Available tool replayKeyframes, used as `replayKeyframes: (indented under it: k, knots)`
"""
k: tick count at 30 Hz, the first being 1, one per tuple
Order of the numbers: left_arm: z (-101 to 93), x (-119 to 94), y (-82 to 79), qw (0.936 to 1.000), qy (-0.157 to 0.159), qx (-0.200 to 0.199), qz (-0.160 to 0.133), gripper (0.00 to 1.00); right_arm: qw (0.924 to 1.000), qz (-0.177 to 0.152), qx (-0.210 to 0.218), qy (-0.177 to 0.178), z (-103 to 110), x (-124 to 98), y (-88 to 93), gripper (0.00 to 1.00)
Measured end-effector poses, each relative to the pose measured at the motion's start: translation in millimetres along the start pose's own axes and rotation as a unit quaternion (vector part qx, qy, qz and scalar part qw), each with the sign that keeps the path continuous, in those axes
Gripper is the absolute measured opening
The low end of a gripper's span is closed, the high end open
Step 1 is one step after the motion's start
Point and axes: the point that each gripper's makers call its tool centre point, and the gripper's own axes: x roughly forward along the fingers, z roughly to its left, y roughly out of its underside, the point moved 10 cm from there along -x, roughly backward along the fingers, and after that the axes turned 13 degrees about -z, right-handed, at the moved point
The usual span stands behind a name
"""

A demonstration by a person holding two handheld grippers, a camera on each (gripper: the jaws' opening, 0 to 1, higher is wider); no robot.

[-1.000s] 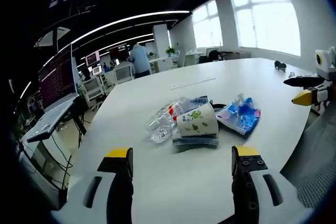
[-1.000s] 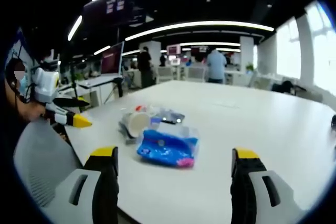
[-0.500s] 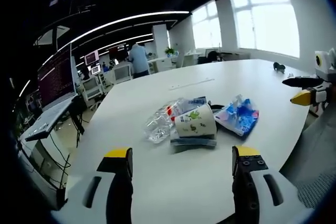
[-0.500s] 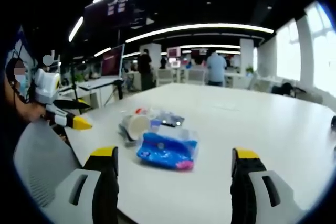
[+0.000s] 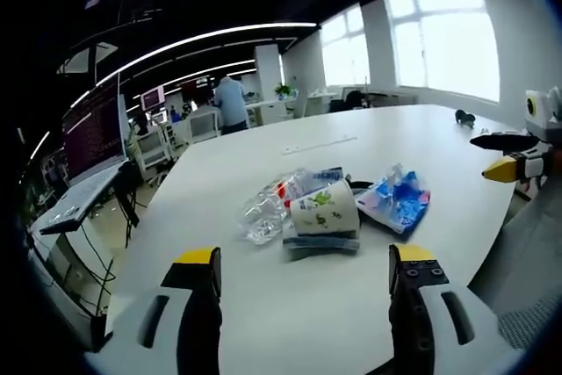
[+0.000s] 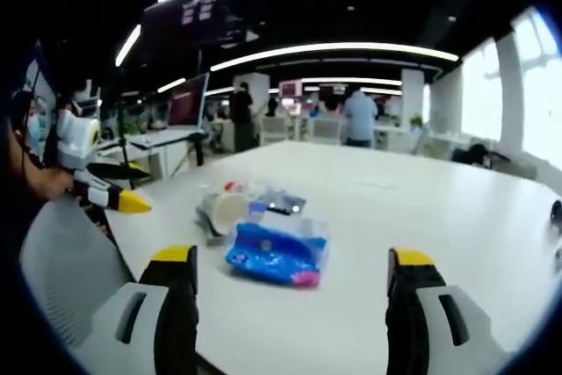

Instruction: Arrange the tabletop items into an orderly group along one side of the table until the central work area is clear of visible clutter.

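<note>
A small heap of clutter lies on the white table (image 5: 263,305): a paper cup (image 5: 323,209) on its side with green prints, a crushed clear plastic bottle (image 5: 268,206), a flat dark packet (image 5: 320,242) under the cup and a blue snack bag (image 5: 395,201). My left gripper (image 5: 305,261) stands open, short of the heap. In the right gripper view the blue bag (image 6: 274,254) is nearest, the cup (image 6: 219,211) behind it, and my right gripper (image 6: 291,263) is open in front of them. The other gripper's yellow-tipped jaws enter each view: the right gripper (image 5: 509,155) and the left gripper (image 6: 110,191).
A small dark object (image 5: 464,115) sits far across the table by the windows. A long pale strip (image 5: 320,142) lies further along the table. A grey chair back (image 6: 66,278) is at the table's near edge. People stand among desks and monitors in the background.
Both views have shifted slightly; the heap sits a little higher in the left gripper view. Nothing on the table has moved and both grippers stay open.
</note>
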Motion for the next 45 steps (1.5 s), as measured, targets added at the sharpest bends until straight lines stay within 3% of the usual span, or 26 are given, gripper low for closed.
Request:
replayKeyframes:
  k: [14, 45]
  knots:
    - [-0.5, 1.0, 4.0, 0.9997, 0.004, 0.009, 0.020, 0.75, 0.9996, 0.024, -0.018, -0.001, 0.5, -0.1, 3.4, 0.87]
    - [0.4, 0.3, 6.3, 0.9986, 0.008, 0.028, 0.043, 0.74, 0.9993, 0.022, -0.030, -0.008, -1.7, 0.0, -6.6, 0.84]
